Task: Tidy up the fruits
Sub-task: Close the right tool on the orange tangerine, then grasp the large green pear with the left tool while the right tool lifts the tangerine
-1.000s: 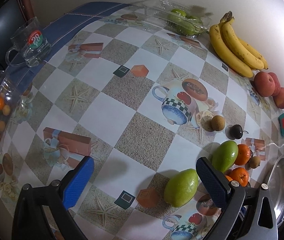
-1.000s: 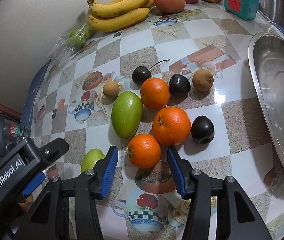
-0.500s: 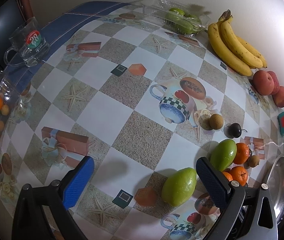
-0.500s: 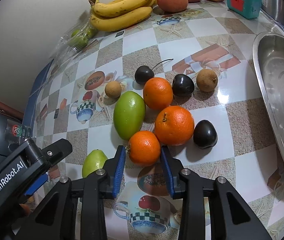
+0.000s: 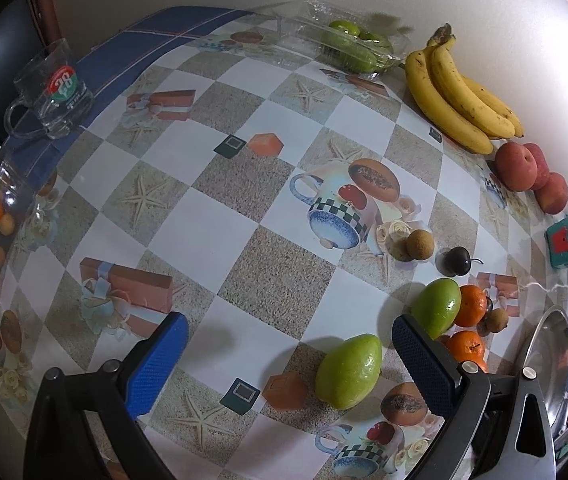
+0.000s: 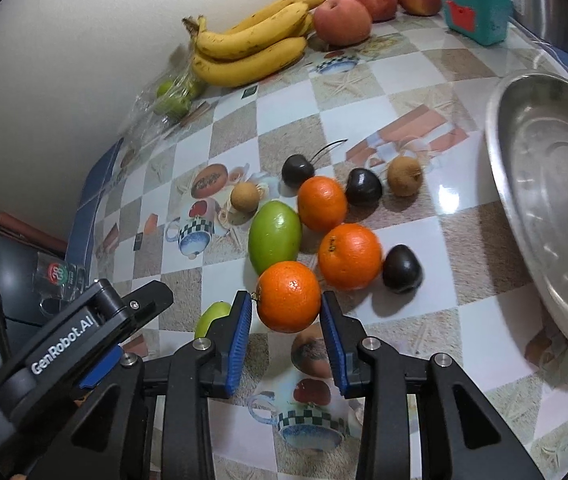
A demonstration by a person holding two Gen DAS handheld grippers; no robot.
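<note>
Your right gripper [image 6: 286, 312] is clamped on a small orange [image 6: 288, 297], blue pads pressing both its sides, at the near end of the fruit cluster towards the desk's [image 5: 220, 236] right edge. The orange looks barely clear of the desk, so this is probably the pick-up step of sorting. Your left gripper [image 5: 284, 356] hangs wide open and empty above a green mango [image 5: 349, 372]. Next, you need a clean lift away from the larger orange [image 6: 350, 255] and green mango [image 6: 275, 236] beside it, then a carry, perhaps to the steel bowl [image 6: 502, 184] at the right edge
</note>
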